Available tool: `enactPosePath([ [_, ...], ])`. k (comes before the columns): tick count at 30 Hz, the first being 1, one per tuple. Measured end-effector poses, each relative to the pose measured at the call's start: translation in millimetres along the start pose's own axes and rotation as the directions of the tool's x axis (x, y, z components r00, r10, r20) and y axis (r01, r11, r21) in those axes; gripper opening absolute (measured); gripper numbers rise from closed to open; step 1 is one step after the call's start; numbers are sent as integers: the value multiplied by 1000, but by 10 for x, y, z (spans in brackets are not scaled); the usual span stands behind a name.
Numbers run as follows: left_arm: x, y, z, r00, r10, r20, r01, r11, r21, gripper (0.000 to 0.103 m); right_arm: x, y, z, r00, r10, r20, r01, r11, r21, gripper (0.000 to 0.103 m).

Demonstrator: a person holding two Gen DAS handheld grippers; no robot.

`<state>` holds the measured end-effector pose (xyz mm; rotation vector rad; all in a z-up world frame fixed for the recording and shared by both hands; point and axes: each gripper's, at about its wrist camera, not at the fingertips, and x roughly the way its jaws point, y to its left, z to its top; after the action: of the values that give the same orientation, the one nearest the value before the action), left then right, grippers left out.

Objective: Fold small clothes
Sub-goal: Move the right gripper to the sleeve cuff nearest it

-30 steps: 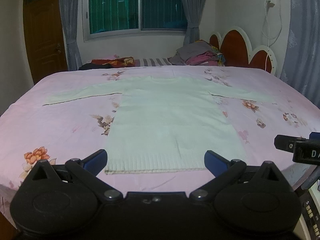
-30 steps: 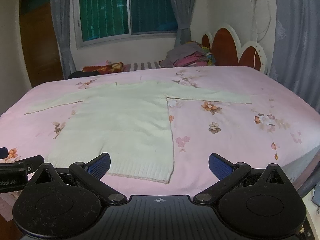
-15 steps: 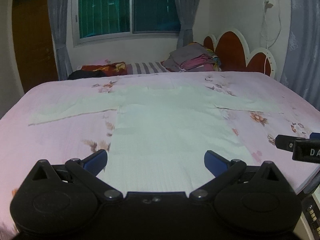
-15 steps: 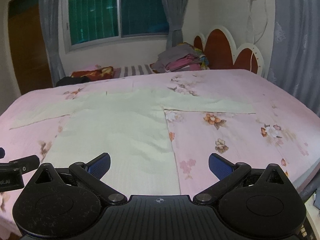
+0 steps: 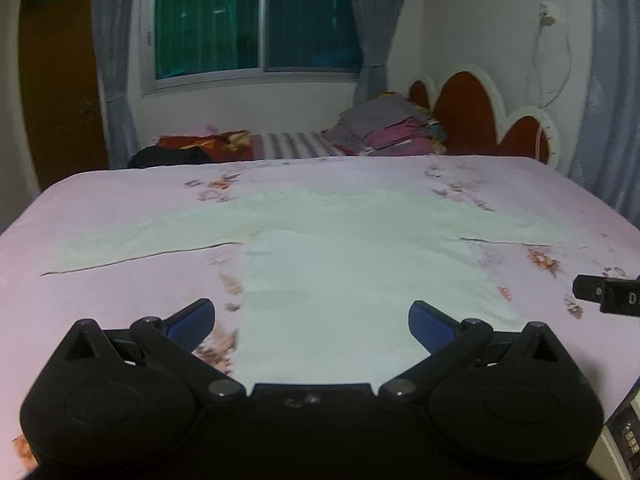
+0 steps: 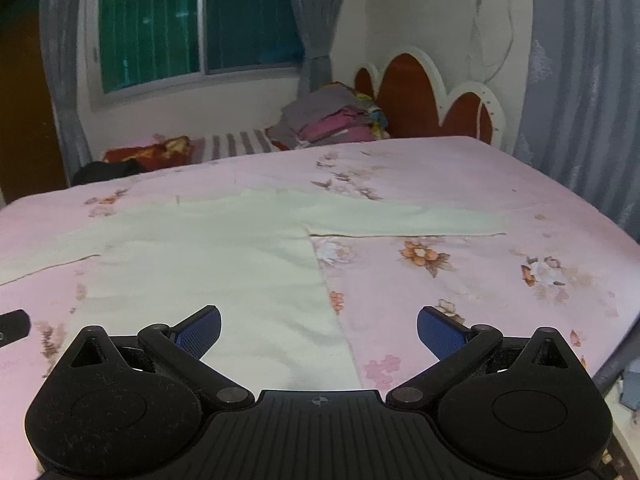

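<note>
Left hand-held gripper (image 5: 311, 318): jaws spread wide, nothing between them; blue pads (image 5: 191, 320) hang over the lower part of the sweater, the left one above bare bedsheet just beside the sweater's left edge.
Right hand-held gripper (image 6: 318, 326): jaws spread wide, holding nothing; left pad over the sweater's lower right part, right pad over the sheet; the sweater's right side edge runs between the two pads.
Each gripper in the other's view: a black tip of the right one shows at the right edge of the left wrist view (image 5: 608, 294); a black tip of the left one shows at the left edge of the right wrist view (image 6: 12, 322).
Sweater (image 5: 352, 256): pale, long-sleeved, spread flat and unfolded in the middle of the bed, neckline toward the far side, hem toward the grippers and hidden behind them.
Sleeves: both stretched straight out to the sides, left sleeve (image 5: 140, 240), right sleeve (image 6: 408, 220), lying flat on the sheet.
Bed (image 6: 500, 288): pink sheet with flower print, carrying the sweater.
Headboard (image 6: 416, 92): red-brown with white scalloped rim, at the far right.
Clothes pile (image 6: 332, 118): grey and pink items stacked at the far side, near the headboard.
Window (image 5: 256, 20): dark panes, grey curtains either side.
Door (image 5: 60, 80): brown, far left.
</note>
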<state>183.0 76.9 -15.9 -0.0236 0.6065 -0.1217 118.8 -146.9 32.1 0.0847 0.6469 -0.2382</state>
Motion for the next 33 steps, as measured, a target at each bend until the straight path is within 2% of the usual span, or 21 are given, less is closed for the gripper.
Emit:
enactPosePath([
  [2, 92, -63, -6, 1000, -8, -2, 8, 1000, 8, 103, 64, -68, 33, 1000, -22, 0, 22, 1000, 5, 103],
  [5, 267, -185, -29, 999, 24, -42, -21, 997, 71, 103, 154, -177, 63, 999, -54, -4, 54, 999, 9, 103],
  [10, 470, -318, 85, 995, -73, -63, 73, 997, 8, 103, 402, -428, 144, 994, -105, 0, 105, 994, 2, 103],
  [13, 668, -508, 195, 997, -32, -68, 35, 998, 55, 103, 631, -610, 231, 992, -123, 12, 123, 992, 3, 103],
  [14, 738, -572, 237, 996, -45, -73, 50, 996, 70, 103, 696, -672, 268, 992, -122, 19, 122, 993, 6, 103],
  [16, 881, -659, 307, 989, -122, -79, 127, 990, 64, 103, 857, -885, 375, 995, -92, 40, 91, 995, 28, 103],
  [17, 962, -718, 339, 988, -126, -86, 130, 990, 49, 103, 939, -1015, 429, 996, -80, 48, 78, 995, 56, 103],
  [20, 1226, -950, 433, 992, -60, -114, 68, 995, 69, 103, 1264, -1479, 580, 997, -62, 52, 54, 988, 144, 103],
  [23, 1468, -1166, 539, 989, -47, -140, 57, 996, 67, 103, 1673, -1903, 702, 999, -20, -47, 29, 983, 179, 103],
  [26, 1679, -1326, 613, 983, -48, -179, 59, 997, 54, 103, 1965, -2277, 763, 995, -69, -73, 82, 976, 203, 103],
  [28, 1781, -1430, 653, 983, -36, -181, 48, 997, 64, 103, 2214, -2597, 784, 988, -76, -133, 111, 955, 275, 103],
  [29, 1831, -1480, 668, 983, -29, -183, 42, 997, 69, 103, 2349, -2792, 781, 988, -40, -148, 88, 941, 328, 102],
  [33, 2000, -1579, 720, 980, -15, -196, 27, 998, 58, 103, 2615, -3197, 786, 991, -29, -130, 81, 906, 415, 102],
])
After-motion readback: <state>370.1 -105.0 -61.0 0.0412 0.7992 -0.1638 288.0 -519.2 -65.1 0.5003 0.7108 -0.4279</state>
